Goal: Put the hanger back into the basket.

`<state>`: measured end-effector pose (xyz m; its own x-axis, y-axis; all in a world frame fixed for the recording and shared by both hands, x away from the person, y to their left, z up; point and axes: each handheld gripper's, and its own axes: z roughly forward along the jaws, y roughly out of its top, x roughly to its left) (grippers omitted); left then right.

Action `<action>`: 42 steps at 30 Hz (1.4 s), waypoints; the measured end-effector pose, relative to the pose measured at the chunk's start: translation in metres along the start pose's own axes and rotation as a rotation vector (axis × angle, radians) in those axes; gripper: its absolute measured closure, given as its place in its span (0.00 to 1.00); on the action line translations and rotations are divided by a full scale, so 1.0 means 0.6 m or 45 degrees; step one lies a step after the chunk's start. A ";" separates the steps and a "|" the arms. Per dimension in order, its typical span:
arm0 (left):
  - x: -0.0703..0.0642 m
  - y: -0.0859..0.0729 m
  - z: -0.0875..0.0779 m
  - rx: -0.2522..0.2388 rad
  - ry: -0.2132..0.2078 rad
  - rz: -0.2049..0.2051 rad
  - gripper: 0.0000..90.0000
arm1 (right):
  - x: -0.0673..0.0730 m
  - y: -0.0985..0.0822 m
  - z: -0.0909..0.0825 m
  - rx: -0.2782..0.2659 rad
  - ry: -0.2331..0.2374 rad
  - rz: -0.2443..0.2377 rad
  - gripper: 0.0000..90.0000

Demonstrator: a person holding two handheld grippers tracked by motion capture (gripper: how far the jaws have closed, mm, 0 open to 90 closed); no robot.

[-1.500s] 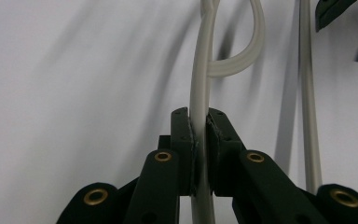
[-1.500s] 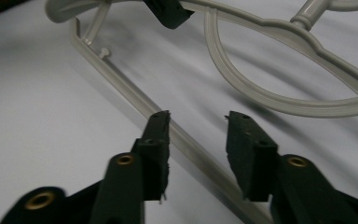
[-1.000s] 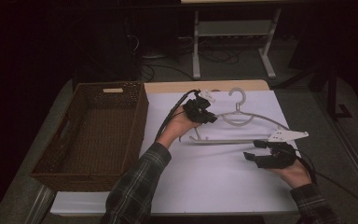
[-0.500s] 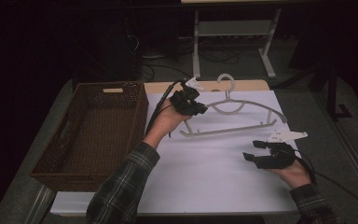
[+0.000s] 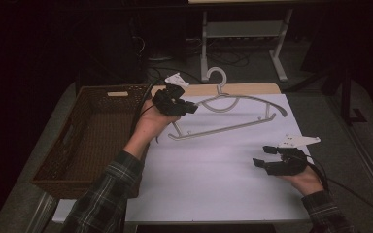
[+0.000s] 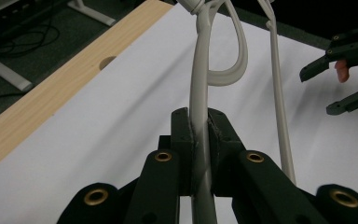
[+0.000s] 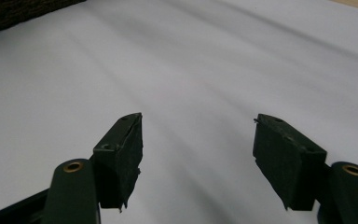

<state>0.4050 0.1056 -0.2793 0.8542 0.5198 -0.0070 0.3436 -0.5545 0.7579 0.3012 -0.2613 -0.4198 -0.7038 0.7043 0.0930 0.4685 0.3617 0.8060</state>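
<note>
High view: the left hand-held gripper [image 5: 190, 108] is clamping one end of a pale plastic hanger [image 5: 233, 114] over the far part of the white sheet [image 5: 209, 174] covering the bench, beside a brown wicker basket [image 5: 77, 145]; the right hand-held gripper [image 5: 264, 156] is hovering near the sheet's right edge, jaws apart. Left gripper view: its jaws are pressing together on the hanger's arm [image 6: 200, 116]. Right gripper view: the right hand-held gripper [image 7: 198, 154] is standing wide open above bare white sheet [image 7: 191, 60].
</note>
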 end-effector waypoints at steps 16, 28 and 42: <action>0.042 -0.063 -0.128 -0.055 0.112 -0.077 0.92 | 0.008 0.009 -0.003 -0.046 -0.011 0.027 0.14; 0.067 -0.117 -0.208 -0.114 0.191 -0.150 0.92 | 0.034 0.008 -0.022 -0.094 -0.018 0.001 0.13; 0.106 -0.191 -0.277 -0.130 0.299 -0.272 0.92 | 0.033 0.006 -0.026 -0.096 -0.042 0.014 0.13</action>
<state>0.3551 0.3105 -0.2583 0.6501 0.7592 -0.0312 0.4540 -0.3552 0.8171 0.2804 -0.2555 -0.4063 -0.6802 0.7283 0.0836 0.4337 0.3078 0.8468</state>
